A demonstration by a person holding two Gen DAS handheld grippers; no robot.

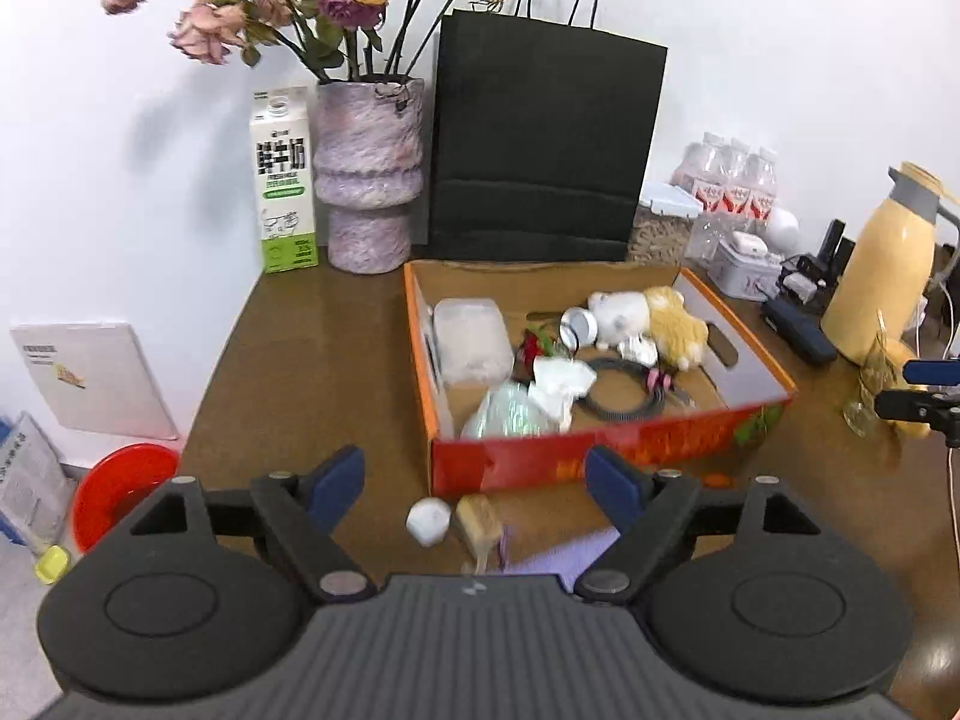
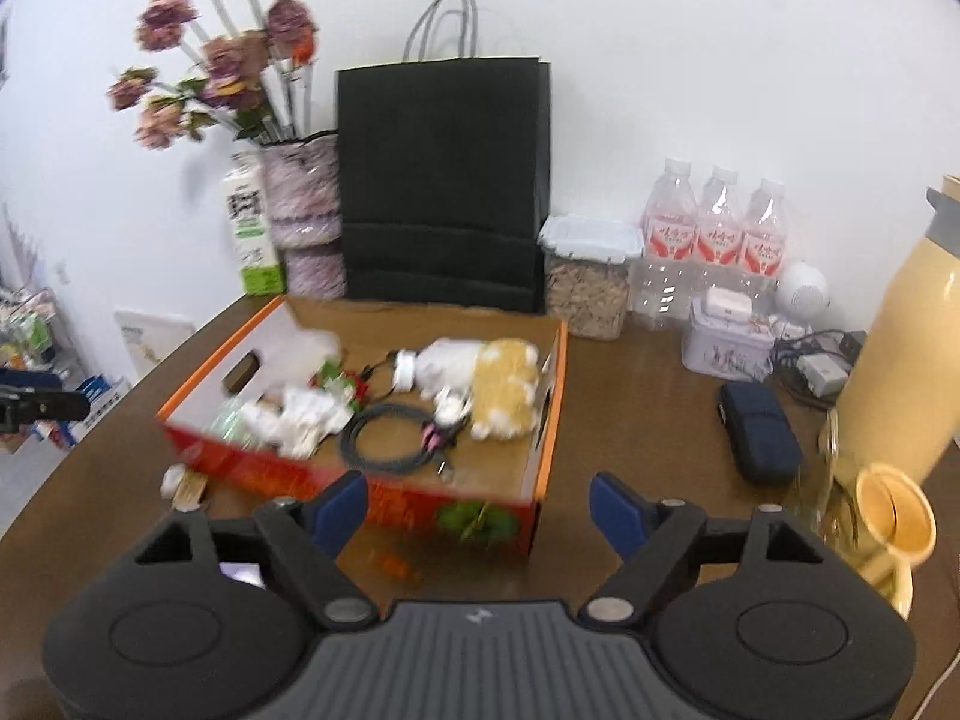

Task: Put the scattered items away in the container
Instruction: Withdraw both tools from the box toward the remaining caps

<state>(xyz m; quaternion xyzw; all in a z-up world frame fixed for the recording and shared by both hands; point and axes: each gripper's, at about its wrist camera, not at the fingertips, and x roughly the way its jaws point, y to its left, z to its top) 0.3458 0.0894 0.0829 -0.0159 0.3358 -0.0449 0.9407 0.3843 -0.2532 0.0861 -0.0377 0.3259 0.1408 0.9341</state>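
An orange cardboard box sits on the brown table. Inside it lie a clear plastic tub, a white and yellow plush toy, a coiled cable, crumpled tissue and a greenish bag. On the table in front of the box lie a small white faceted object, a tan block and a lavender cloth. My left gripper is open above these with nothing between its fingers. My right gripper is open and holds nothing, before the box's near right corner.
Behind the box stand a black paper bag, a purple vase and a milk carton. To the right are water bottles, a cereal jar, a tin, a dark case and a yellow flask. A red basin is on the floor.
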